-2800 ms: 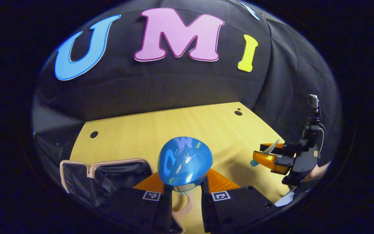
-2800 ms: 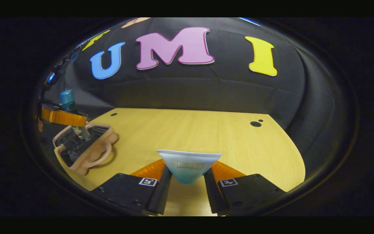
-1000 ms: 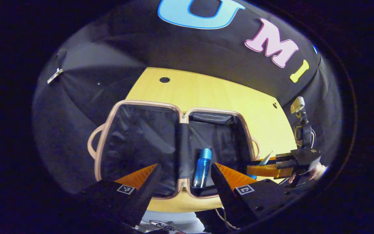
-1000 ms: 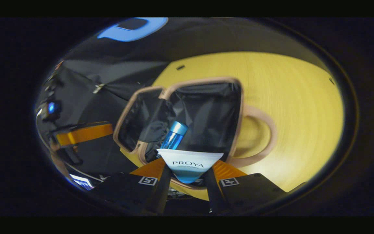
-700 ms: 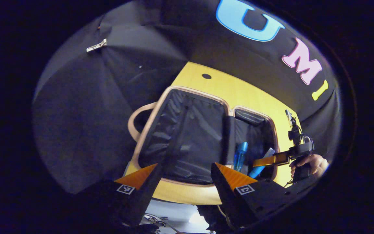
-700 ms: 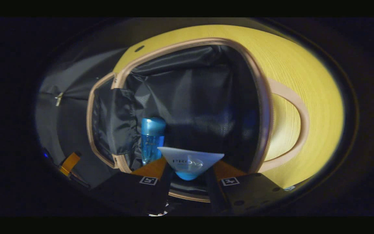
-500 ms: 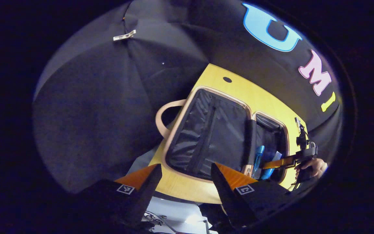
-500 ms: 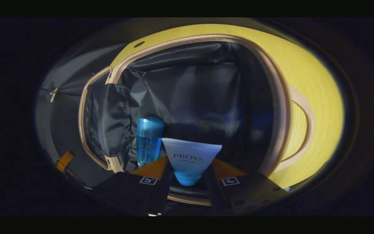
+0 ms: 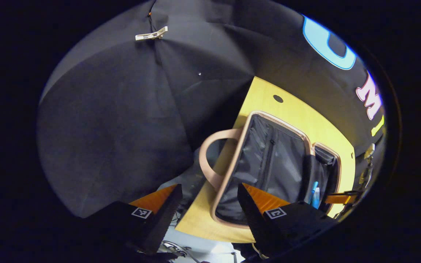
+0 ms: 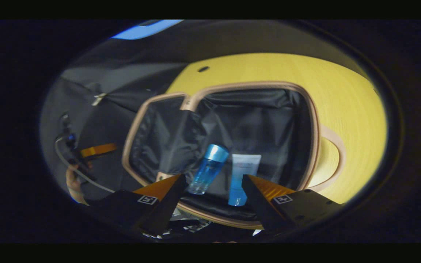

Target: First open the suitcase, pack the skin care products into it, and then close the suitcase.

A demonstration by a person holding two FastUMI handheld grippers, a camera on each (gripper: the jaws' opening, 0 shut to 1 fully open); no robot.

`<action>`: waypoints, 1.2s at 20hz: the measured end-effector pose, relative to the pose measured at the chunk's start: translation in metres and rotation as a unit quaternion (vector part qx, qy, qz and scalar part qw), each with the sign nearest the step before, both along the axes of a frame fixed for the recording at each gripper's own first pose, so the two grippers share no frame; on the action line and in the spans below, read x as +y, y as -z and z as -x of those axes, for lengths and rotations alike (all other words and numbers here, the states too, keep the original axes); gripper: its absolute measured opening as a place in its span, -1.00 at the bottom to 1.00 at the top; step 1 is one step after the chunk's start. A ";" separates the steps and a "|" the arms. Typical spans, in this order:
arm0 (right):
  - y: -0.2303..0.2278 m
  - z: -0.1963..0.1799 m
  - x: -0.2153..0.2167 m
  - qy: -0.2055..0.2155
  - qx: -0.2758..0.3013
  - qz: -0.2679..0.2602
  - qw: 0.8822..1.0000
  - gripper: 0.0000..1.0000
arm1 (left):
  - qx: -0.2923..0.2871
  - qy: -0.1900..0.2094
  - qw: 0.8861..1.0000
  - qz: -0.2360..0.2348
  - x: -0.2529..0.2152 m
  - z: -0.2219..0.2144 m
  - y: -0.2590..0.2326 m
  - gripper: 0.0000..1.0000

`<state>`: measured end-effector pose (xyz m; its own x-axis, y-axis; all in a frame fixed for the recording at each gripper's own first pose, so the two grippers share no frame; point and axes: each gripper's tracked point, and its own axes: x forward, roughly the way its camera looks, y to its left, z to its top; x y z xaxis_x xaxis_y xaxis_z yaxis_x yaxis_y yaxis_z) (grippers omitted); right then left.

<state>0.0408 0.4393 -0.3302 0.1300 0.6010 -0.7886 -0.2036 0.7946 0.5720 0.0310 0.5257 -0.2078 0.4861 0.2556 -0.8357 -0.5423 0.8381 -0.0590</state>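
Observation:
The beige suitcase (image 10: 254, 120) lies open on the yellow table, both black-lined halves facing up. In its right half a blue bottle (image 10: 208, 168) and a white-and-blue tube (image 10: 242, 173) lie side by side. My right gripper (image 10: 213, 180) stands open just above the near rim, touching neither of them. In the left gripper view the suitcase (image 9: 280, 164) sits right of centre, with the bottle (image 9: 313, 188) and tube (image 9: 317, 197) small at its far end. My left gripper (image 9: 209, 188) is open and empty near the suitcase handle (image 9: 208, 160). The right gripper (image 9: 338, 198) shows beyond the case.
The yellow wooden table (image 10: 345, 95) stretches right of and behind the case, with small dark holes (image 10: 203, 68) in it. The case's left half reaches the table's left edge, beside the black cloth wall (image 9: 122, 128). A hand (image 10: 72, 182) holds the left gripper (image 10: 97, 149).
My right gripper has opened and let go of the tube, which now lies in the suitcase next to the bottle, and has drawn back. My left gripper has swung left, away from the case.

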 end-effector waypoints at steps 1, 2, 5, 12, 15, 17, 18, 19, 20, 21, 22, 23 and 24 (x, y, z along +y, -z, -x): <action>-0.008 -0.003 -0.006 0.001 -0.012 -0.011 1.000 0.96 | 0.008 -0.003 1.000 -0.004 0.010 -0.006 0.000 0.93; -0.015 -0.005 -0.011 0.005 -0.023 -0.023 0.999 0.95 | 0.017 -0.005 1.000 -0.005 0.021 -0.014 0.004 0.93; -0.039 -0.001 -0.022 0.004 -0.027 -0.066 0.997 0.95 | 0.048 -0.003 0.999 0.014 0.038 -0.033 0.033 0.93; -0.041 0.005 -0.064 0.038 -0.038 -0.064 0.996 0.94 | 0.095 -0.061 0.987 0.110 0.052 -0.049 0.092 0.82; -0.035 0.008 -0.081 0.044 -0.046 -0.052 0.997 0.95 | 0.100 -0.081 0.983 0.134 0.039 -0.061 0.091 -0.55; -0.037 0.009 -0.089 0.053 -0.047 -0.053 0.996 0.94 | 0.086 -0.060 0.988 0.114 0.040 -0.071 0.071 -0.60; -0.040 0.010 -0.092 0.062 -0.046 -0.059 0.995 0.94 | 0.074 -0.047 0.990 0.111 0.037 -0.078 0.061 -0.65; -0.043 0.008 -0.095 0.070 -0.047 -0.065 0.994 0.94 | 0.065 -0.034 0.991 0.109 0.030 -0.082 0.051 -0.67; -0.049 0.008 -0.100 0.077 -0.051 -0.070 0.993 0.94 | 0.054 -0.020 0.993 0.099 0.025 -0.086 0.036 -0.75; -0.054 0.006 -0.105 0.083 -0.058 -0.074 0.992 0.94 | 0.042 -0.003 0.996 0.084 0.020 -0.086 0.021 -0.79; -0.057 0.006 -0.111 0.087 -0.066 -0.077 0.991 0.94 | 0.033 0.012 0.997 0.063 0.016 -0.088 0.002 -0.86; -0.061 0.005 -0.118 0.089 -0.073 -0.081 0.990 0.94 | 0.027 0.027 0.998 0.045 0.008 -0.089 -0.020 -0.87; -0.064 0.006 -0.123 0.090 -0.083 -0.083 0.989 0.94 | 0.014 0.043 0.999 0.026 -0.002 -0.091 -0.044 -0.87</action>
<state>0.0349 0.3159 -0.2665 0.3660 0.6761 -0.6395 -0.1704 0.7242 0.6682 0.1220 0.5232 -0.1641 0.4812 0.1695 -0.8601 -0.4709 0.8775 -0.0906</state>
